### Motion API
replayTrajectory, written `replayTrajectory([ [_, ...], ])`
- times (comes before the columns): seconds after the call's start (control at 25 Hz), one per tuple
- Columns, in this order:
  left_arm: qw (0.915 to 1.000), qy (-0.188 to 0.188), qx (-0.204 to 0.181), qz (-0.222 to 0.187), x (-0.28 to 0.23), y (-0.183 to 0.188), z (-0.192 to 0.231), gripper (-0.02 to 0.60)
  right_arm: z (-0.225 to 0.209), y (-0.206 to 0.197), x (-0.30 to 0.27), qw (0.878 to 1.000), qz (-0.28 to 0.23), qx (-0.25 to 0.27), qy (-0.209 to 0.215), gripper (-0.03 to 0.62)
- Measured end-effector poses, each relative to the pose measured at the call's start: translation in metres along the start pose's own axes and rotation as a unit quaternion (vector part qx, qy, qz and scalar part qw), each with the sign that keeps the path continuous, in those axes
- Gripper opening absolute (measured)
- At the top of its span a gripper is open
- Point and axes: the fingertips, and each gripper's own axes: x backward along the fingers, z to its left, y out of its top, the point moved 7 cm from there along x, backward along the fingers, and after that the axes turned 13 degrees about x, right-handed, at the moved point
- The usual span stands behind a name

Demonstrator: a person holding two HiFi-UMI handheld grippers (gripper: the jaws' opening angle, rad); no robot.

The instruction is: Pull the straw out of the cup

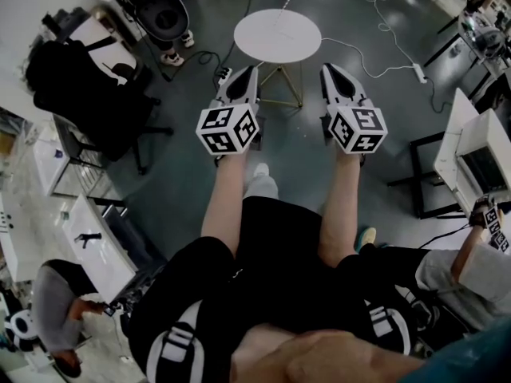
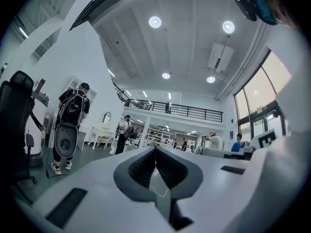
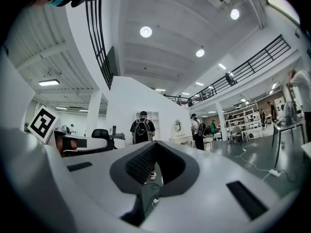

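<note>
No cup and no straw show in any view. In the head view I hold both grippers out over my knees, side by side, tips pointing at a small round white table (image 1: 277, 35) whose top looks bare. My left gripper (image 1: 248, 72) and right gripper (image 1: 328, 70) sit just short of the table's near edge. In the left gripper view the jaws meet at the tip of the left gripper (image 2: 155, 148) with nothing between them. The right gripper (image 3: 154, 143) is likewise shut and holds nothing; both cameras look up and out at a large hall.
A black office chair (image 1: 92, 86) and white desks (image 1: 100, 246) stand on the left. A white desk with a monitor (image 1: 479, 162) and another person's marker cube (image 1: 490, 219) are on the right. Cables and a power strip (image 1: 417, 73) lie on the grey floor. People with backpacks (image 2: 73, 110) stand farther off.
</note>
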Motion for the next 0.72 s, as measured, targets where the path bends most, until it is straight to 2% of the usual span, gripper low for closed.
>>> replayTrajectory([
  [0.2, 1.0, 0.002, -0.006, -0.002, -0.01, 0.001, 0.005, 0.009, -0.015, -0.005, -0.009, 1.0, -0.005, -0.011, -0.007, 0.015],
  [0.48, 0.9992, 0.022, -0.012, -0.032, -0.028, 0.022, 0.037, 0.009, -0.014, -0.005, -0.051, 1.0, -0.019, -0.001, 0.018, 0.015],
  [0.6, 0.9992, 0.022, -0.007, -0.034, -0.045, 0.021, 0.049, 0.009, -0.021, -0.013, -0.064, 1.0, -0.023, 0.005, 0.007, 0.015],
  [0.72, 0.9995, 0.017, -0.016, -0.02, -0.069, 0.017, 0.055, 0.009, -0.042, -0.023, -0.076, 1.0, -0.022, -0.015, -0.009, 0.015],
])
